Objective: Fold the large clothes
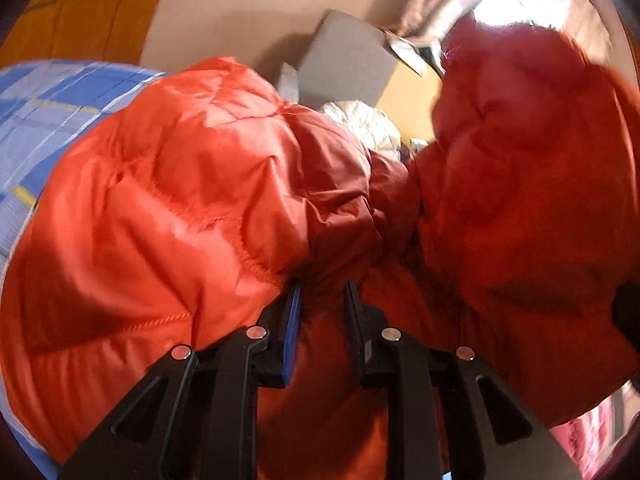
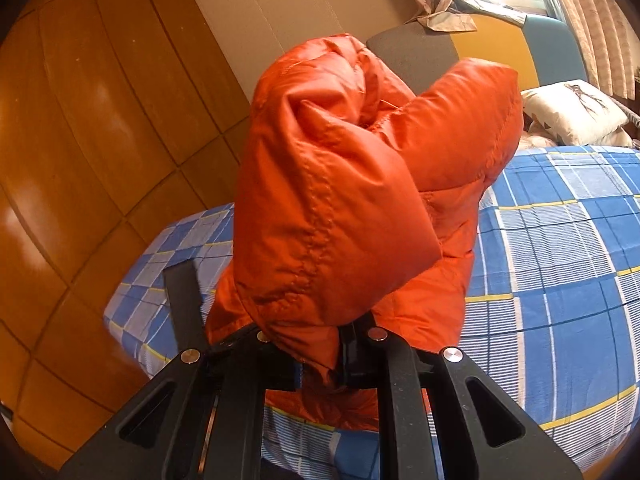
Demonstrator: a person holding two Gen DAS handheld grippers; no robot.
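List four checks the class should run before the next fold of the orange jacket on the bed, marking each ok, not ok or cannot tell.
1. Right gripper clamped on the orange jacket: ok, fabric is pinched between its jaws and bunches up above them.
2. Left gripper has a firm hold: cannot tell, jacket fabric lies between its jaws but a gap shows between them.
3. Jacket spread flat for folding: not ok, it is bunched and lifted.
4. Checked bedspread bare beyond the jacket to lay it down: ok in the right wrist view.
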